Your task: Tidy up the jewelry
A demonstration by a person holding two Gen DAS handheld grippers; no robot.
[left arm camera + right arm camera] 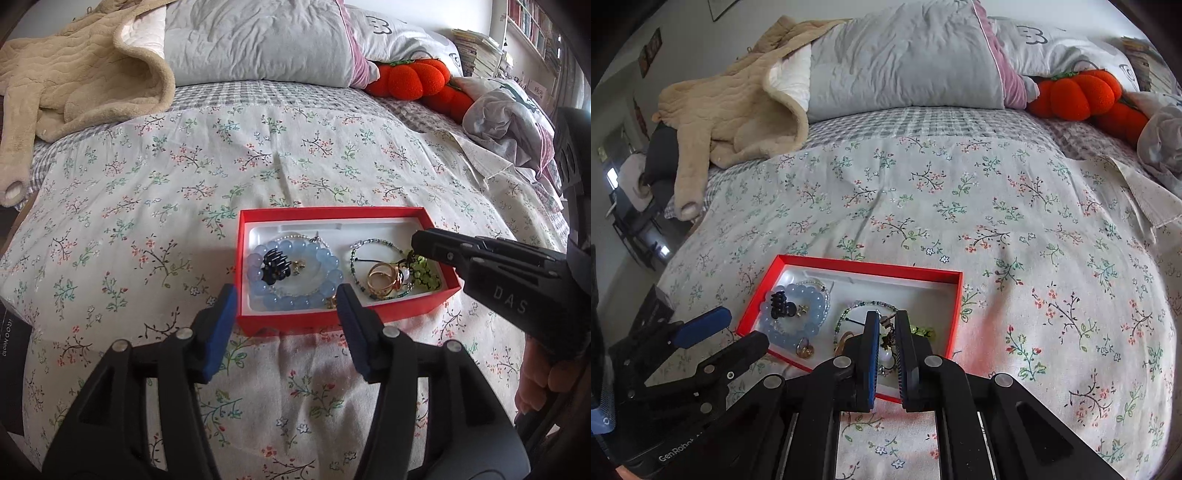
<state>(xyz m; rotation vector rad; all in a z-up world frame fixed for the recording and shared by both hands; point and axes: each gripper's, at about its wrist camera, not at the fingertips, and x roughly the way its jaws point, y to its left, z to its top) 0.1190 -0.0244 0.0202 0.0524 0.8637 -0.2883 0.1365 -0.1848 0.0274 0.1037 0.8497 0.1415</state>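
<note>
"DAS" in pale letters on the right hand-held gripper [419,242]; "GenRobot" on the left hand-held gripper [720,326]. Both angled down at the red box [255,325] on the floral bedspread [147,221]. Left: blue pads spread, empty, at the box's near edge. Right: pressed nearly together over green beads [428,273]; a grip cannot be told. Blue bead bracelet [321,254], black hair claw [273,266], gold rings [384,278] inside. Open bedspread beyond.

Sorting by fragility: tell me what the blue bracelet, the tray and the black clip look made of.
Blue bracelet: translucent glossy beads, glass or resin.
Tray: matte red cardboard by its thin folded walls, white liner inside.
Black clip: shiny toothed claw, probably plastic.
</note>
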